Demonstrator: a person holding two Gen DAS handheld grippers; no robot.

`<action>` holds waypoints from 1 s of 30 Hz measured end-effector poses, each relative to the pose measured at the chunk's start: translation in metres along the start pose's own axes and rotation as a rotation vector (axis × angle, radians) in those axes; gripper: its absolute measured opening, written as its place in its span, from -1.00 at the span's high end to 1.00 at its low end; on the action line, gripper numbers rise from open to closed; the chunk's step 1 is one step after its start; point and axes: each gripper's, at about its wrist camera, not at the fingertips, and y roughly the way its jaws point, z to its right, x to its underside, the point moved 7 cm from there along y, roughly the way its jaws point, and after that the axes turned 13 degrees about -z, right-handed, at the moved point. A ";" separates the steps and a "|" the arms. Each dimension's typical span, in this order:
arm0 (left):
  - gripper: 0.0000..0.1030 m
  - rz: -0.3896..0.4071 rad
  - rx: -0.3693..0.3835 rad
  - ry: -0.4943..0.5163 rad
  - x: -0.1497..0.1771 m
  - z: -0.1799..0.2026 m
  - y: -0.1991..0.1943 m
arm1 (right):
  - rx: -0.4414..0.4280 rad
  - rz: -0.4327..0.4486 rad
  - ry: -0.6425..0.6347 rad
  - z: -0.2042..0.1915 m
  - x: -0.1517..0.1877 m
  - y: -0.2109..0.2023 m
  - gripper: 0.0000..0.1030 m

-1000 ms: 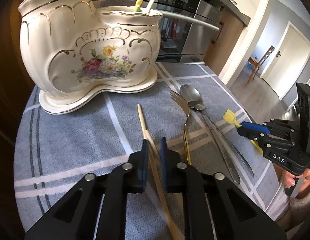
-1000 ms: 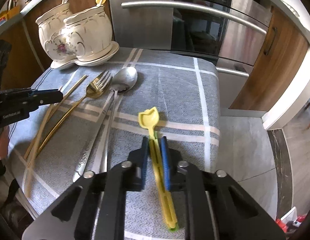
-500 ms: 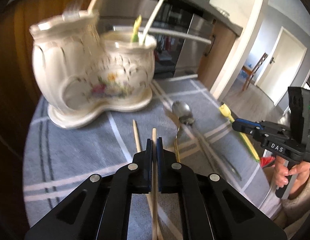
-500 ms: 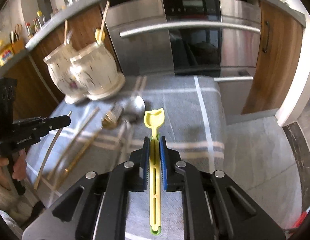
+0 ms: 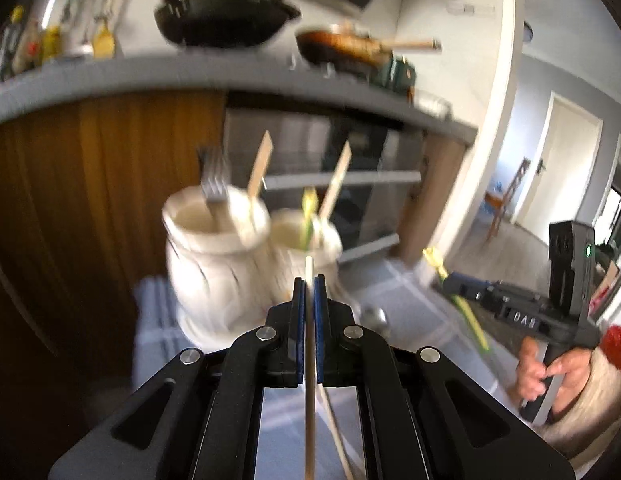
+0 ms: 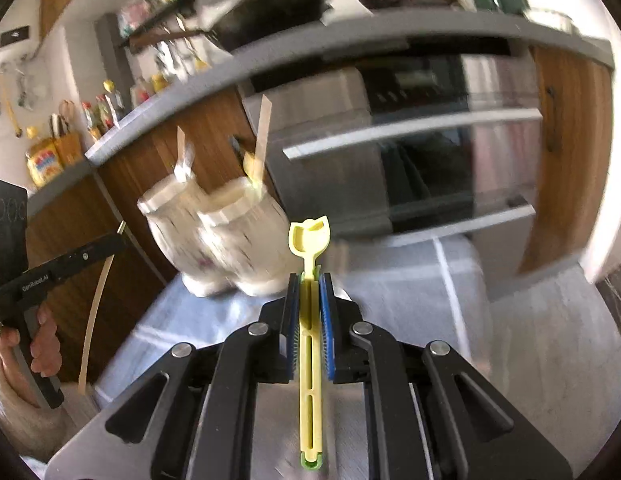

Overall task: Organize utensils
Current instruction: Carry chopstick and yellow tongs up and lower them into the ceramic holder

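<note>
We held both tongs raised, aimed at the cream holder point(image 5: 222, 264). Our left tongs point(image 5: 309, 280) were clamped on a chopstick point(image 5: 309, 380); our right tongs point(image 6: 309, 280) pinched the yellow spoon point(image 6: 309, 240), clear of the worktop point(image 6: 390, 280).

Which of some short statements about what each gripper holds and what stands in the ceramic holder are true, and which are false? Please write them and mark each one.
1. The left gripper is shut on a wooden chopstick. True.
2. The right gripper is open and holds nothing. False: it is shut on a yellow plastic spoon.
3. A fork stands in one compartment of the ceramic holder. True.
4. The ceramic holder lies tipped on its side. False: it stands upright on the grey cloth.
5. Both grippers are raised above the cloth. True.
</note>
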 end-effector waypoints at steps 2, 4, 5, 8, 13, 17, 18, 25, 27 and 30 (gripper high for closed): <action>0.91 0.046 -0.015 -0.003 -0.021 -0.008 -0.012 | -0.024 0.042 -0.024 -0.015 -0.020 0.001 0.81; 0.91 0.096 -0.030 -0.006 -0.044 -0.018 -0.021 | -0.047 0.077 -0.039 -0.028 -0.041 0.006 0.81; 0.91 0.112 -0.034 -0.007 -0.051 -0.020 -0.024 | -0.056 0.089 -0.042 -0.034 -0.049 0.009 0.81; 0.91 0.162 -0.041 -0.017 -0.081 -0.031 -0.028 | -0.084 0.124 -0.040 -0.047 -0.075 0.021 0.81; 0.91 0.218 -0.077 -0.024 -0.119 -0.048 -0.021 | -0.106 0.176 -0.001 -0.053 -0.109 0.045 0.81; 0.91 0.257 -0.099 -0.057 -0.142 -0.062 -0.009 | -0.131 0.198 0.038 -0.053 -0.126 0.065 0.81; 0.91 0.272 -0.100 -0.063 -0.148 -0.066 -0.006 | -0.131 0.202 0.040 -0.054 -0.130 0.070 0.81; 0.91 0.344 -0.116 -0.100 -0.167 -0.084 0.010 | -0.126 0.232 0.045 -0.053 -0.134 0.094 0.81; 0.91 0.360 -0.123 -0.102 -0.169 -0.085 0.013 | -0.126 0.239 0.039 -0.053 -0.134 0.096 0.81; 0.91 0.392 -0.144 -0.092 -0.170 -0.085 0.018 | -0.122 0.234 0.028 -0.053 -0.133 0.101 0.81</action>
